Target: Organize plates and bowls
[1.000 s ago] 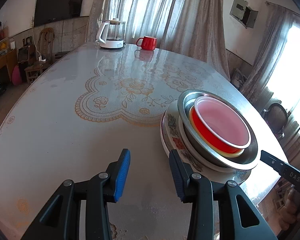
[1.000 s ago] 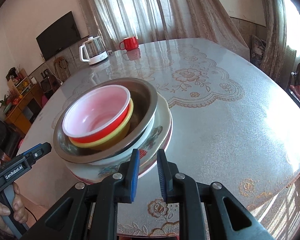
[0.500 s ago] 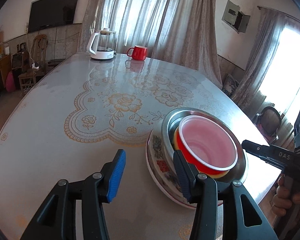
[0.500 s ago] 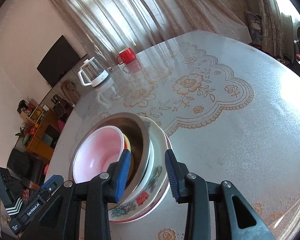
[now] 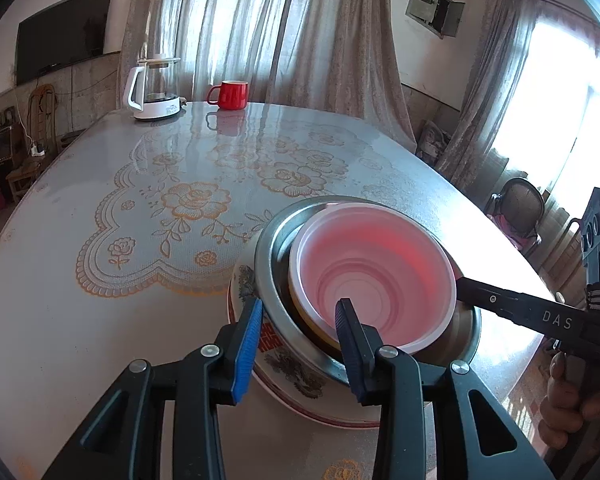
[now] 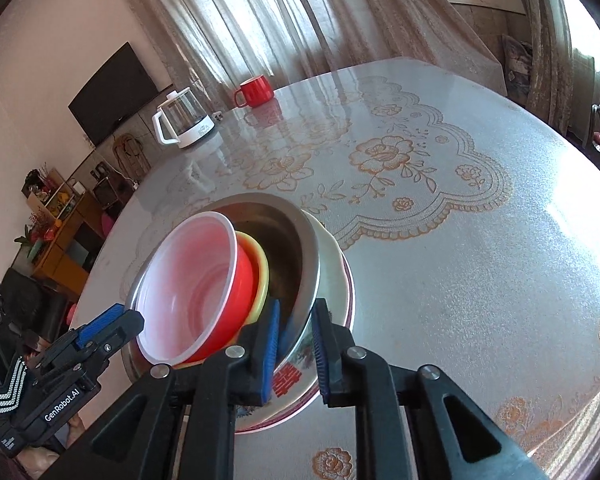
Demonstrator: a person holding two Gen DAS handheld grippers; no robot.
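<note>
Bowls nested on a floral plate sit as one stack near the table edge closest to the person, with a glass kettle and a red mug well apart at the far side. Furthest left, the left gripper is spread wide, its outer finger beside the plate's rim and its inner finger inside the red bowl, straddling the rims without pinching anything. In the middle, the red bowl rests in a yellow bowl, both leaning inside the steel bowl. To the right, the right gripper has its fingers set close on either side of the steel bowl's wall and the plate's edge; whether the pads actually press them I cannot tell. The risk is a lopsided lift: if only one side bites, the tilted inner bowls could slide out, or the stack could tip off the near table edge. A grip catching only the steel rim would leave the plate behind. Hidden are the stack's underside and the yellow bowl's inside.
</note>
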